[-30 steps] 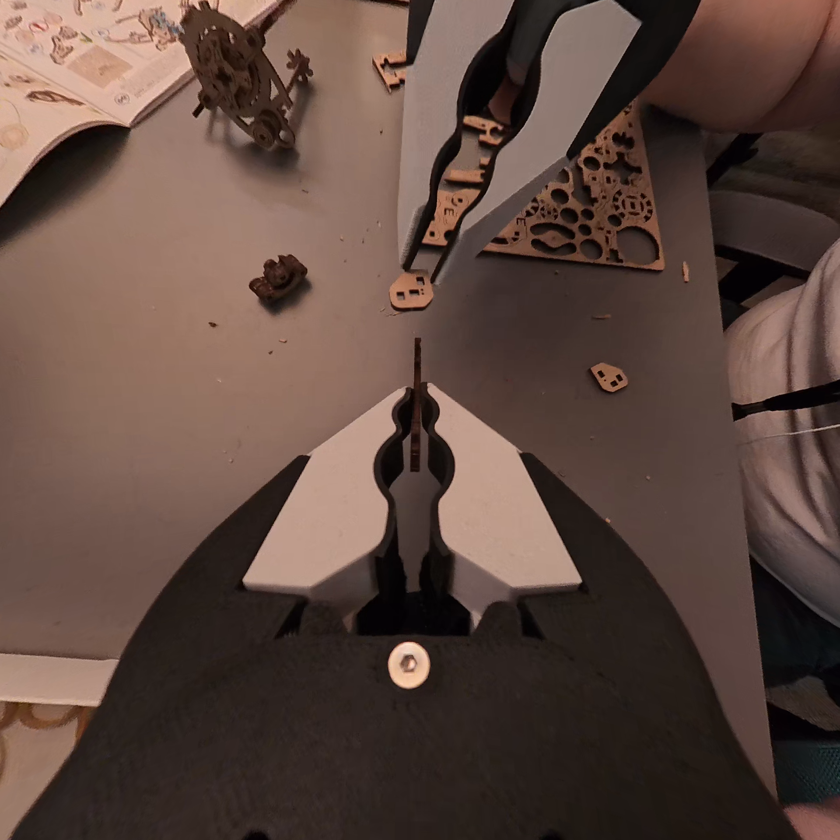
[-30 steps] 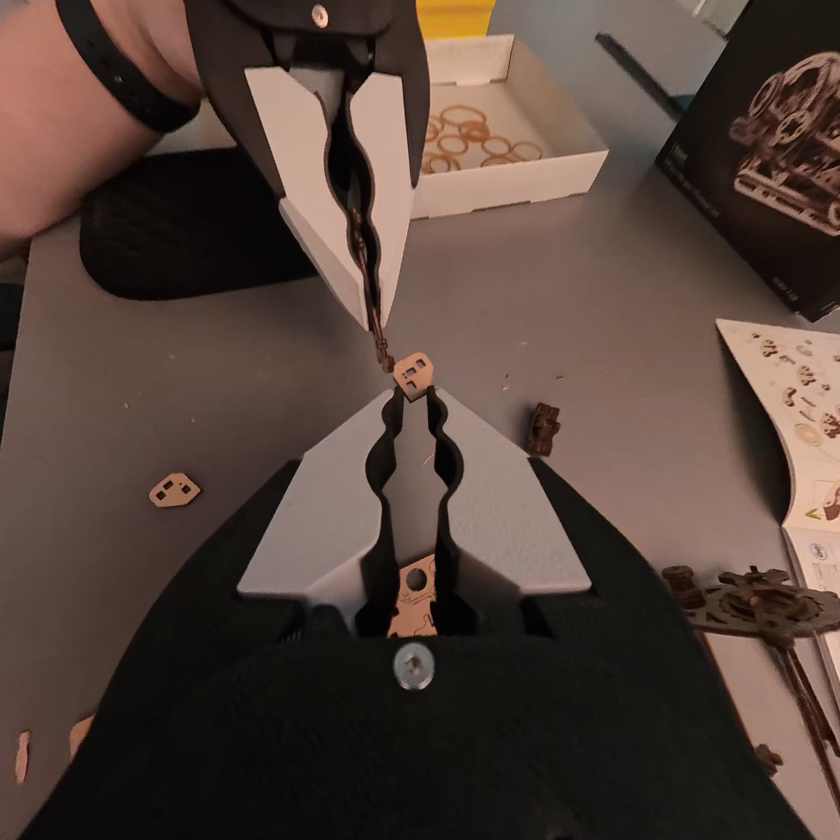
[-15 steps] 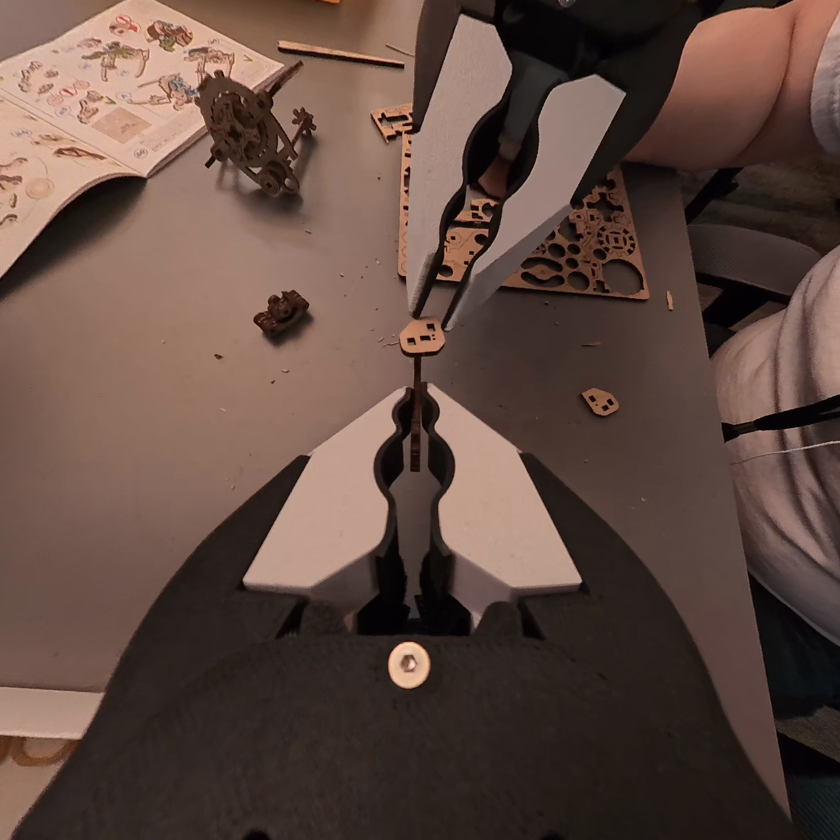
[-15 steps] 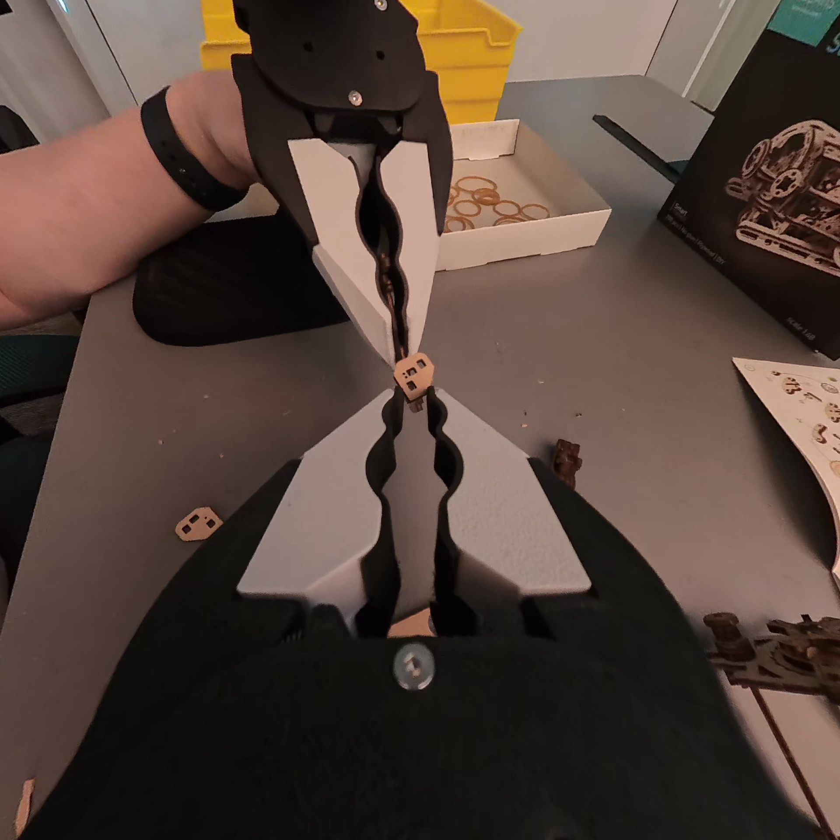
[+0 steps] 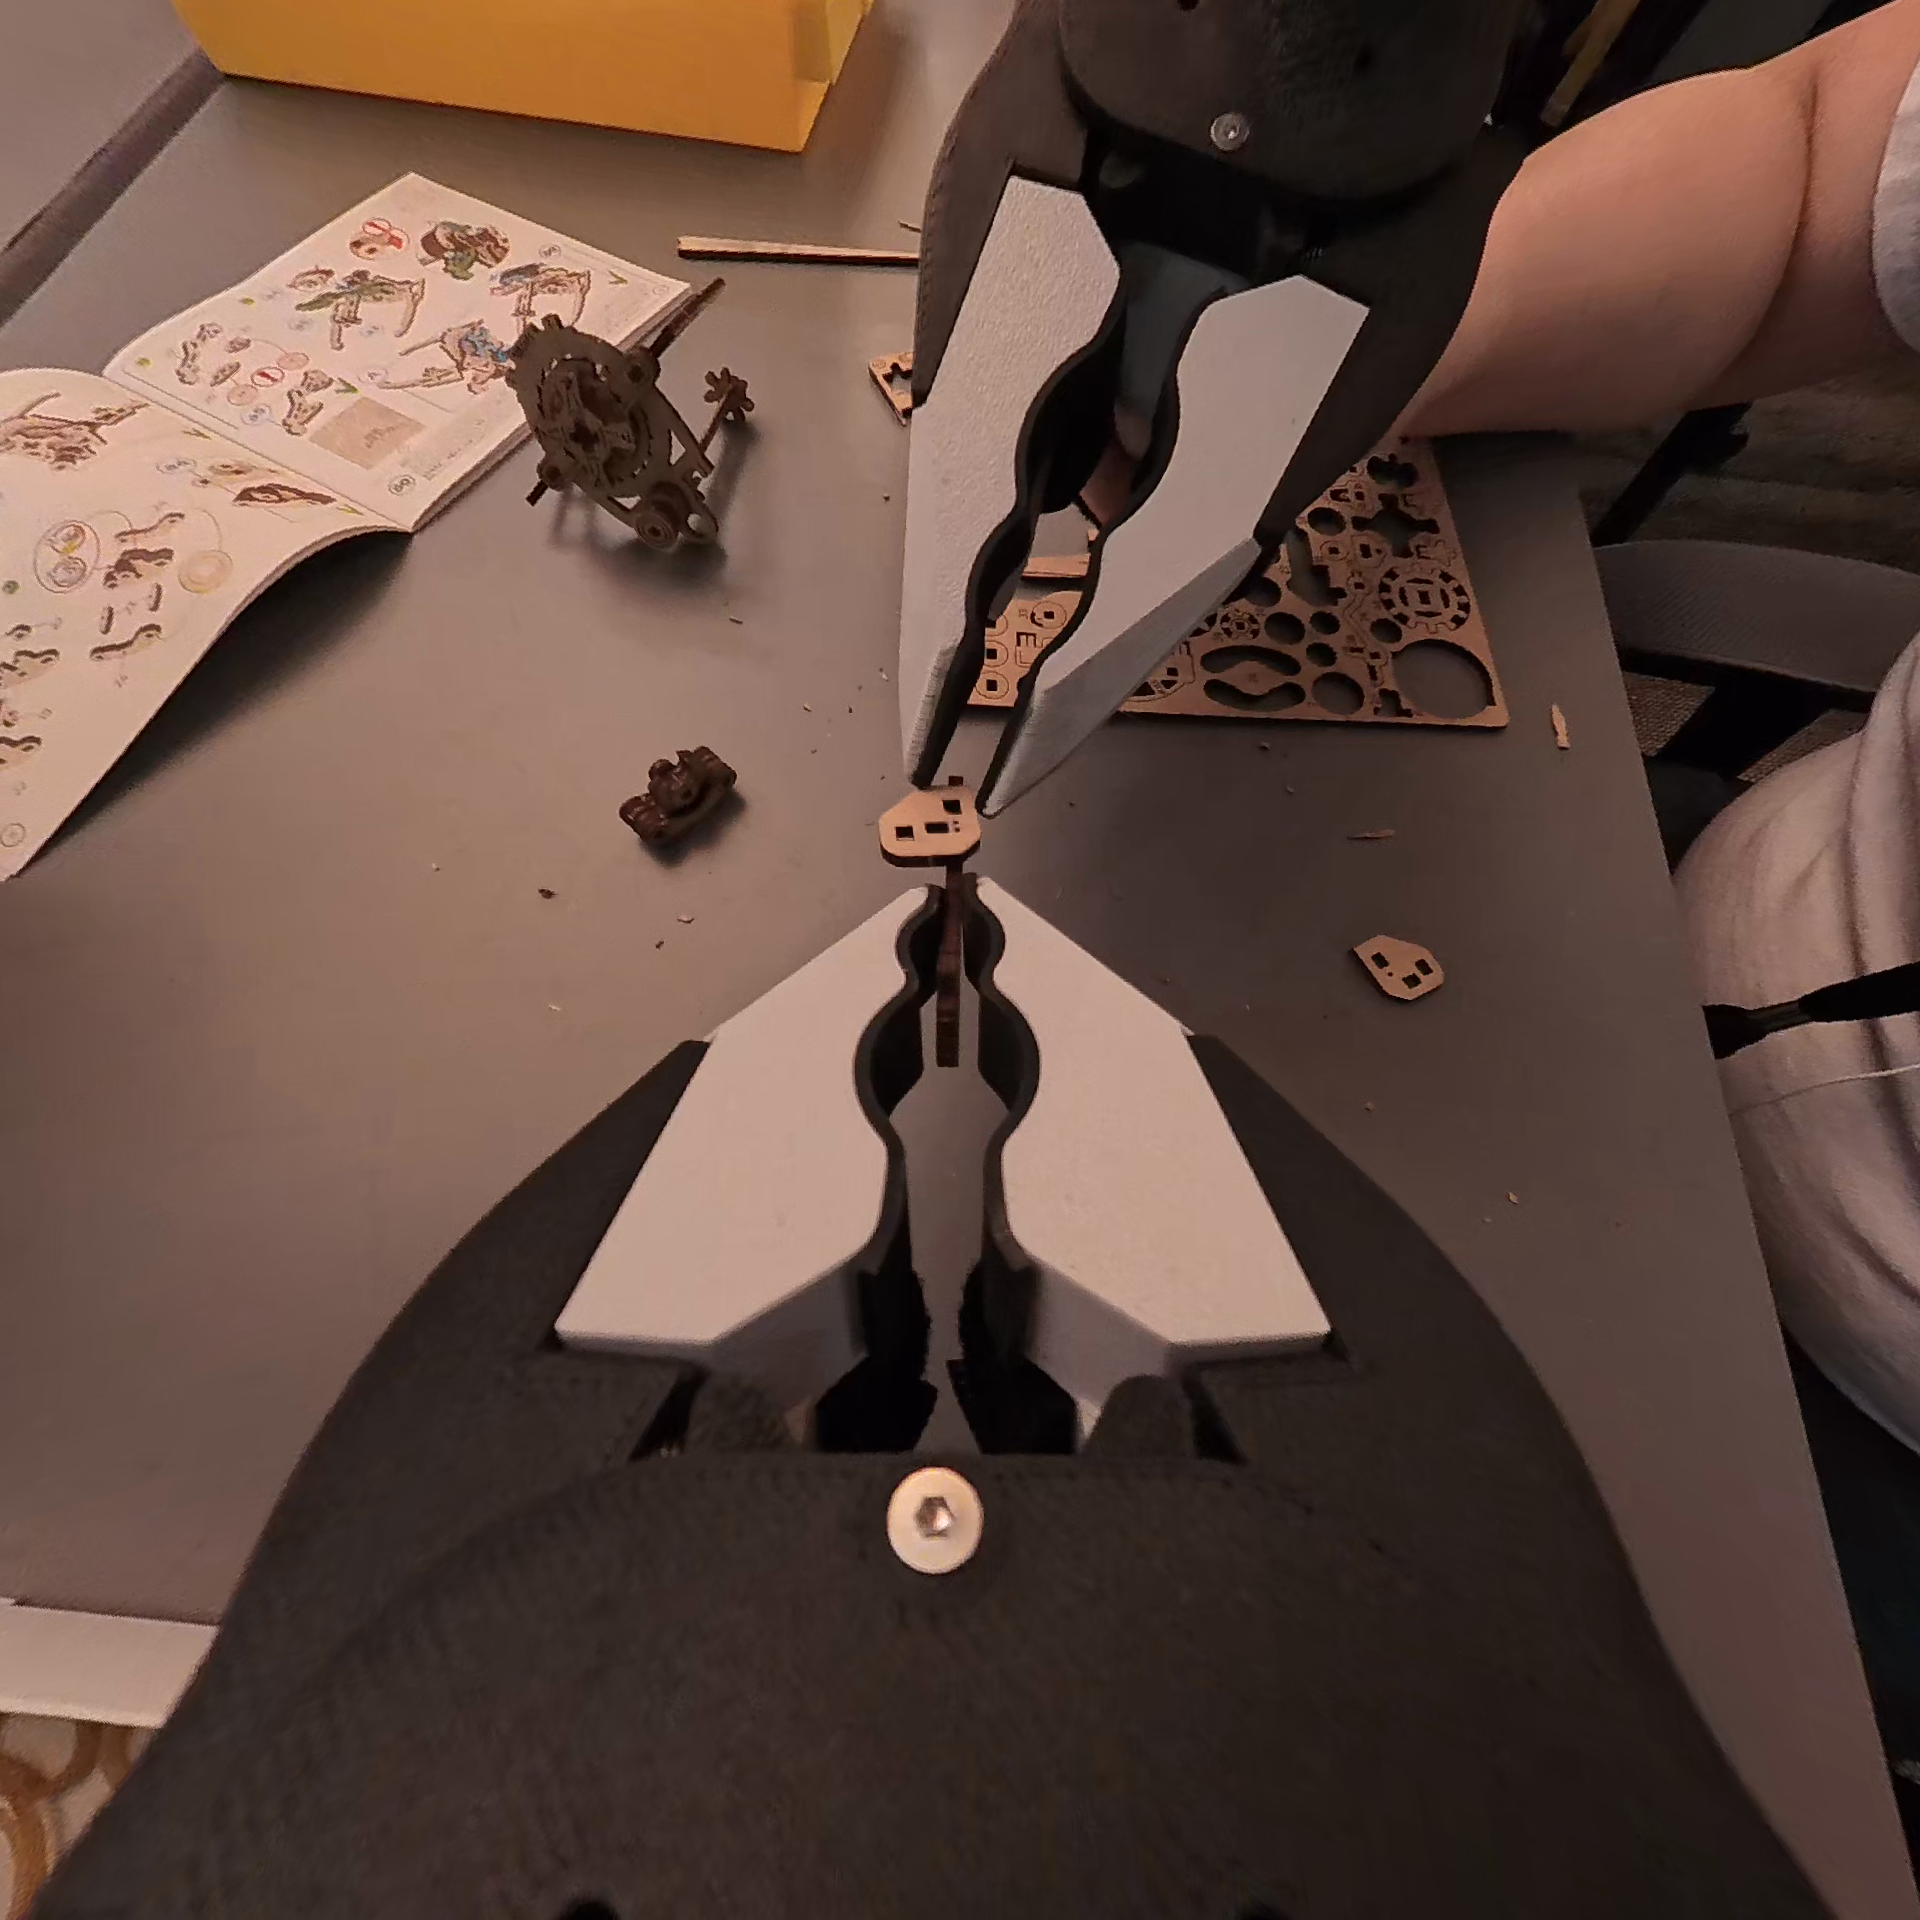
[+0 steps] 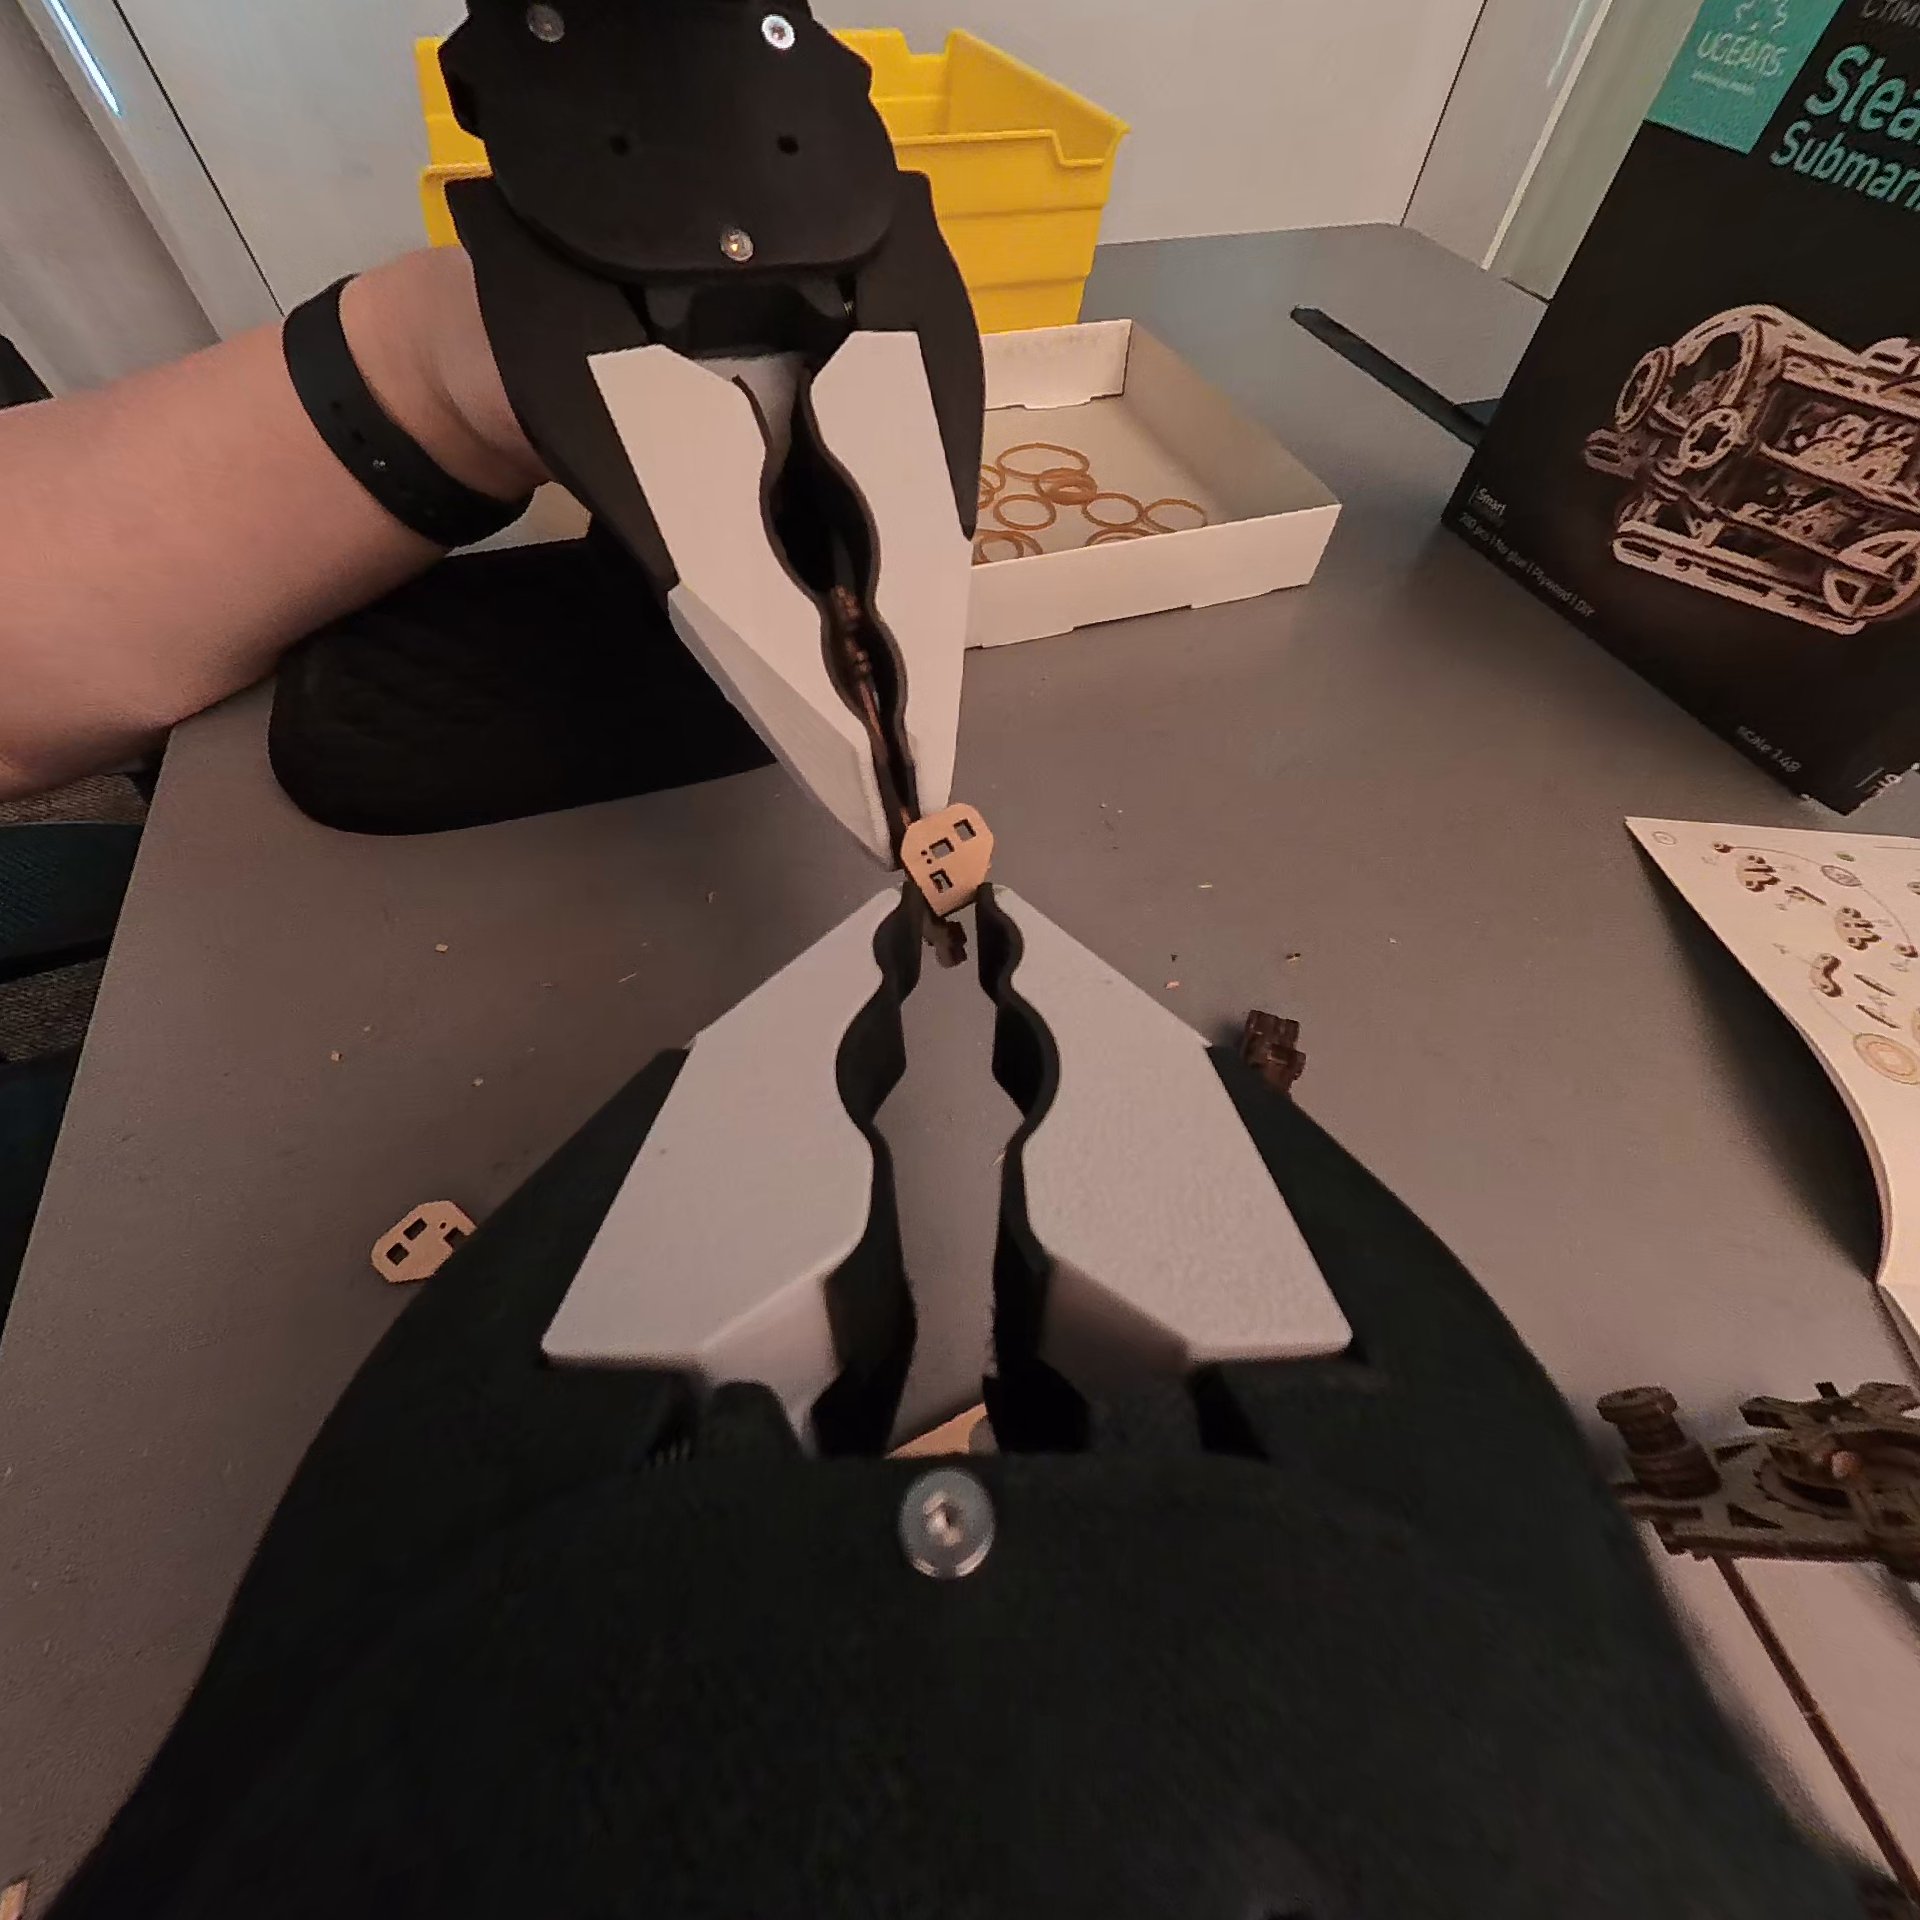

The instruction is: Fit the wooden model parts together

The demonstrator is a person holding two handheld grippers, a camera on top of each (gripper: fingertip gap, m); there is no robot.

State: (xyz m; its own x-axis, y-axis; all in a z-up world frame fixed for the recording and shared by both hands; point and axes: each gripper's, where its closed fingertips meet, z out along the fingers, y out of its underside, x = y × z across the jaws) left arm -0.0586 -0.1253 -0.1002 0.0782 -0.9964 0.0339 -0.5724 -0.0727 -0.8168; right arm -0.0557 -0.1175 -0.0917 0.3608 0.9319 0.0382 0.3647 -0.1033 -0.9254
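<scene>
Clamping narrow on a dark wooden strip (image 5: 948, 977) with the left gripper (image 5: 948, 894), edge-on, the strip's front end poking just past the fingertips. Pinching a small pale wooden plate (image 5: 928, 828) by its edges with the right gripper (image 5: 951, 795), jaws nearly together, tip to tip with the left one above the grey table (image 5: 312, 987). Touching plate to strip end; in the right wrist view, showing a dark stub just behind the plate (image 6: 948, 857), between the right gripper (image 6: 940, 904) fingers, as if through one of its slots, though hard to tell for sure. Lying flat and well apart on the table: a second pale plate (image 5: 1397, 966), a small dark part (image 5: 681, 795) and a punched-out plywood sheet (image 5: 1351, 644). Standing farther back, beside an open illustrated booklet (image 5: 260, 447) with printed step numbers, a dark gear assembly (image 5: 613, 436). Across the table in the right wrist view: a yellow bin (image 6: 997, 156), a white tray (image 6: 1195, 582) of rubber bands (image 6: 1049, 509), and a black kit box (image 6: 1714, 416) bearing a teal brand patch, a title in teal lettering and a picture of the model.
</scene>
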